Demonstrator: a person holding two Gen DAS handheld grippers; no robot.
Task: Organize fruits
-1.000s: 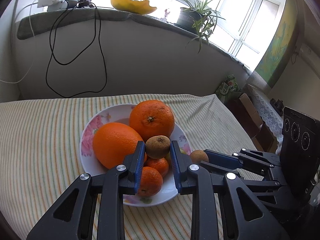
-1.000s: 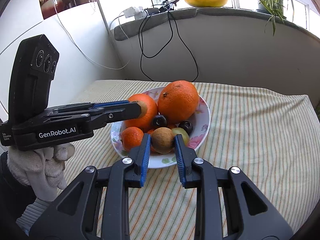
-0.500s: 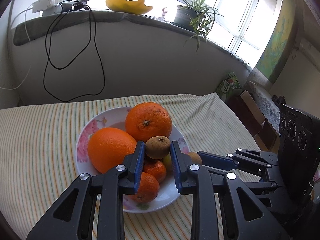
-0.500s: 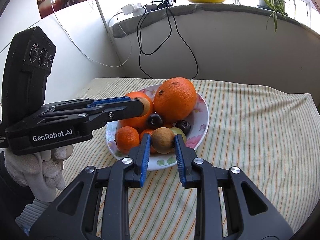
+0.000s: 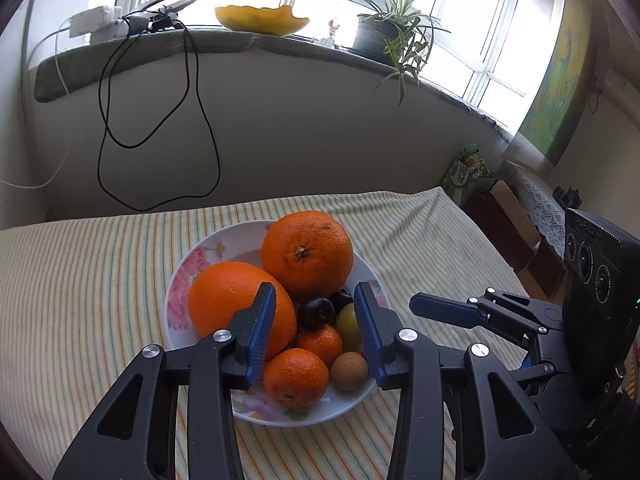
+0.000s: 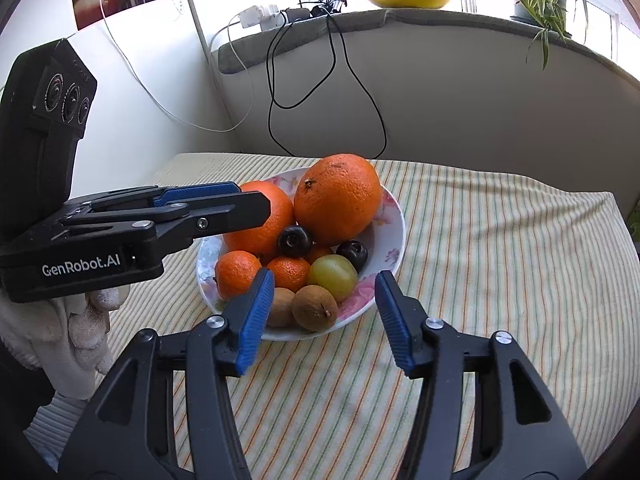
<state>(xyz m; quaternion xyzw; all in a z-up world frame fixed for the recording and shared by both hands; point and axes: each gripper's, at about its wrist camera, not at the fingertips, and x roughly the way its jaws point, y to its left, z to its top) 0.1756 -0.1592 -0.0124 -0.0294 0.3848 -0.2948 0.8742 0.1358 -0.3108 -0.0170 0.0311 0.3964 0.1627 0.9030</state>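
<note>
A floral plate [image 5: 208, 256] [image 6: 394, 216] on the striped tablecloth holds two big oranges [image 5: 308, 254] [image 6: 338, 198], small mandarins [image 5: 295, 376] [image 6: 236, 274], dark plums [image 5: 316, 312] [image 6: 295, 240], a green grape-like fruit [image 6: 333, 276] and two brown kiwi-like fruits [image 6: 315, 307] [image 5: 349, 370]. My left gripper [image 5: 315, 330] is open and empty above the plate's near side. My right gripper [image 6: 324, 316] is open and empty, just in front of the plate; the brown fruits lie on the plate between its fingers. The left gripper also shows in the right wrist view [image 6: 224, 204].
A curved wall with a sill stands behind the table, with black cables [image 5: 160, 140] hanging, a yellow dish [image 5: 262, 20] and a potted plant [image 5: 394, 36]. The table's right edge [image 5: 480, 236] drops to boxes on the floor.
Both grippers opened and let go of their brown fruits, which now lie on the plate. Both grippers have backed off a little from the plate.
</note>
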